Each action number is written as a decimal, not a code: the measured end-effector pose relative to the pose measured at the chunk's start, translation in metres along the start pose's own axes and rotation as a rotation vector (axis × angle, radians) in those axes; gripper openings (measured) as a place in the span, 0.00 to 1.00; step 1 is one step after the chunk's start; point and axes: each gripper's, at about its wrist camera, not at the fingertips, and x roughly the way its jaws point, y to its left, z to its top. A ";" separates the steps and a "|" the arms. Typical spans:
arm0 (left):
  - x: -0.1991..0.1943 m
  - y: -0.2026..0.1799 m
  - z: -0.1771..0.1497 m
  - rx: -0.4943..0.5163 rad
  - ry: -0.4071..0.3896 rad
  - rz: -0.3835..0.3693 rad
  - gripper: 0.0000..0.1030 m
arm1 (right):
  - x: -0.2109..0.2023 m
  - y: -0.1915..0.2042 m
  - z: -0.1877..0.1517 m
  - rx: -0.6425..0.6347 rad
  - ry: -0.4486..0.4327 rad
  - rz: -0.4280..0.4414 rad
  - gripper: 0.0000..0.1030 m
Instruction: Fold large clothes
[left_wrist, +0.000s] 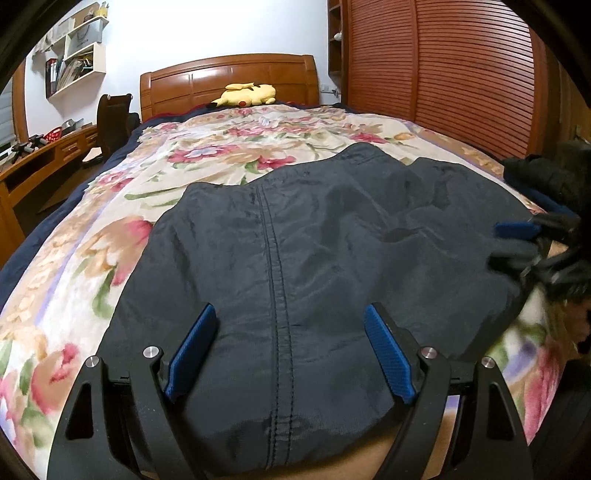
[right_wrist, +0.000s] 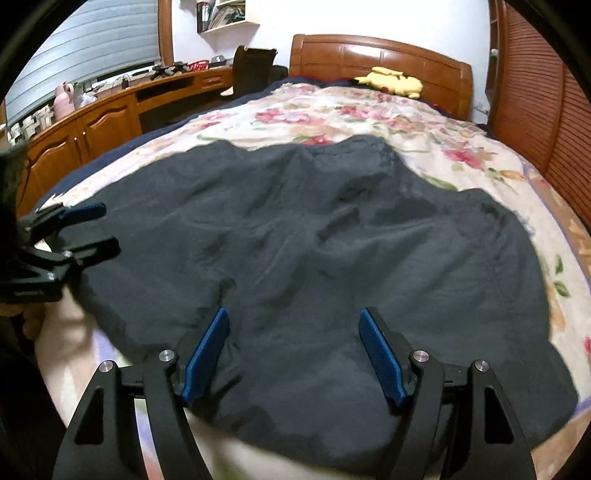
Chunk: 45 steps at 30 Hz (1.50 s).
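dark garment (left_wrist: 314, 236) on floral blanket (left_wrist: 221, 155), no readable writing; left gripper (left_wrist: 290, 317) and right gripper (right_wrist: 293, 319) gape.

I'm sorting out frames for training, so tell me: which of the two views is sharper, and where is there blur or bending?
Left wrist view: crisp on the dark garment, its stitching plain; only the right gripper at the edge is smeared. Right wrist view: softer overall, garment folds smudged, the left gripper hazy. Both: fisheye bends the bed and darkens corners.
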 end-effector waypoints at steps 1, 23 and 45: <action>0.000 0.000 -0.001 0.000 -0.001 0.000 0.81 | -0.007 -0.001 0.000 0.006 -0.014 -0.012 0.73; 0.001 -0.001 -0.003 0.000 -0.002 0.007 0.81 | -0.011 -0.092 -0.032 0.138 0.065 -0.249 0.63; 0.002 -0.012 -0.009 0.014 -0.032 0.090 0.81 | -0.027 0.026 -0.032 0.029 -0.117 -0.077 0.63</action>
